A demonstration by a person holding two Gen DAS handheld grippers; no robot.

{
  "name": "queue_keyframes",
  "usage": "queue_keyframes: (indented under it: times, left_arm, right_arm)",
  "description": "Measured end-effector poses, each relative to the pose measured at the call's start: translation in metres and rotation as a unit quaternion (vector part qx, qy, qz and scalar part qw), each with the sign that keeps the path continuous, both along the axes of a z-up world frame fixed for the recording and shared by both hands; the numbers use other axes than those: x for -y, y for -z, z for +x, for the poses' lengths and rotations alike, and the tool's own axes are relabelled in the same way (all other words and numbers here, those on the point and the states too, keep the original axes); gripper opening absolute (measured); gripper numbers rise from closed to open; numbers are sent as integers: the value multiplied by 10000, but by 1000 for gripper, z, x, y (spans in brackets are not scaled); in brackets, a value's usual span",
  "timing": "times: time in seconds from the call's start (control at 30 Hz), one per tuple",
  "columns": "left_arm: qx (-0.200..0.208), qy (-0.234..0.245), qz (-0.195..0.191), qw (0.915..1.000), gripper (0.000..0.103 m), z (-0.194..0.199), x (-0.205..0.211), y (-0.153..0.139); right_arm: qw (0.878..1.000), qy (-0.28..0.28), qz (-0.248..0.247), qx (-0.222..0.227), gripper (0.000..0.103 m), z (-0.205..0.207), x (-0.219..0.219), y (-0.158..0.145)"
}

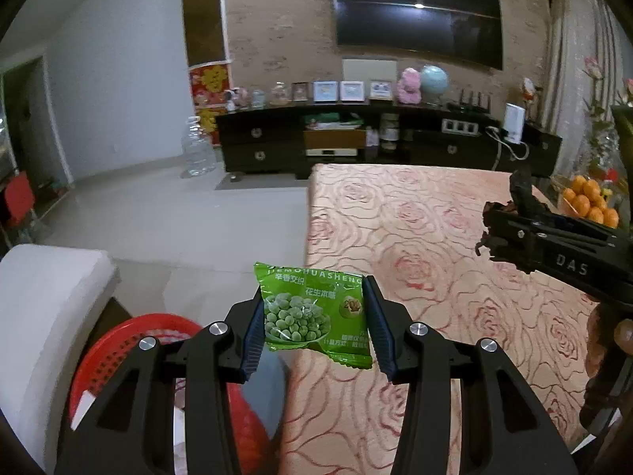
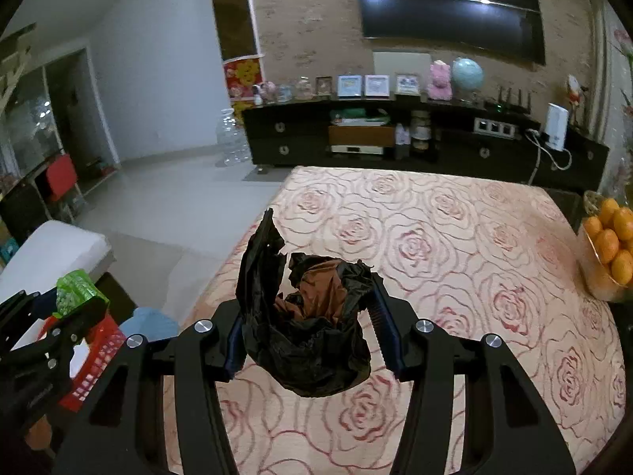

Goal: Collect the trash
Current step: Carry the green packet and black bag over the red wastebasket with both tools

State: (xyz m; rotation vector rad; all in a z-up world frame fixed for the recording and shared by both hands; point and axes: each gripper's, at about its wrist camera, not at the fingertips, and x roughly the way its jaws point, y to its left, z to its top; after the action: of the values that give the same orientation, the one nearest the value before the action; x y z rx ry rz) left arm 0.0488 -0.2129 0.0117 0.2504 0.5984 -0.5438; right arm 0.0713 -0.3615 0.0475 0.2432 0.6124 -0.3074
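My left gripper (image 1: 314, 326) is shut on a green snack packet (image 1: 312, 310) with peas printed on it, held in the air over the left edge of the table (image 1: 435, 245). My right gripper (image 2: 308, 332) is shut on a crumpled black plastic bag (image 2: 304, 316), lifted above the rose-patterned tablecloth (image 2: 455, 245). In the left wrist view the right gripper (image 1: 498, 233) shows at the right with the black bag (image 1: 488, 243) in its tips. In the right wrist view the left gripper (image 2: 75, 308) holds the green packet (image 2: 75, 291) at the lower left. A red slotted basket (image 1: 118, 348) stands low beside the table.
A white cushioned seat (image 1: 47, 304) is left of the red basket (image 2: 95, 360). A bowl of oranges (image 2: 611, 245) sits at the table's right edge. Beyond the table are a dark TV cabinet (image 1: 356, 138), a wall TV (image 1: 415, 12), a large water jug (image 1: 196, 146) and tiled floor (image 1: 178, 213).
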Motion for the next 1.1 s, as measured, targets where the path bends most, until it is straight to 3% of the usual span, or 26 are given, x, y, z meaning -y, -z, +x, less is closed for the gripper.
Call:
queue_keyframes:
  times: [0.6,1.1]
  left_arm:
    - [148,-1261,64,9919,44,16,-103,-8]
    - [-111,-1914,136,9814,44,27,-166,8]
  right_arm:
    - [9936,-1128,63,51,51,42,-93,-13]
    - [9759,-2163,264,-158,51,74,-177,-8]
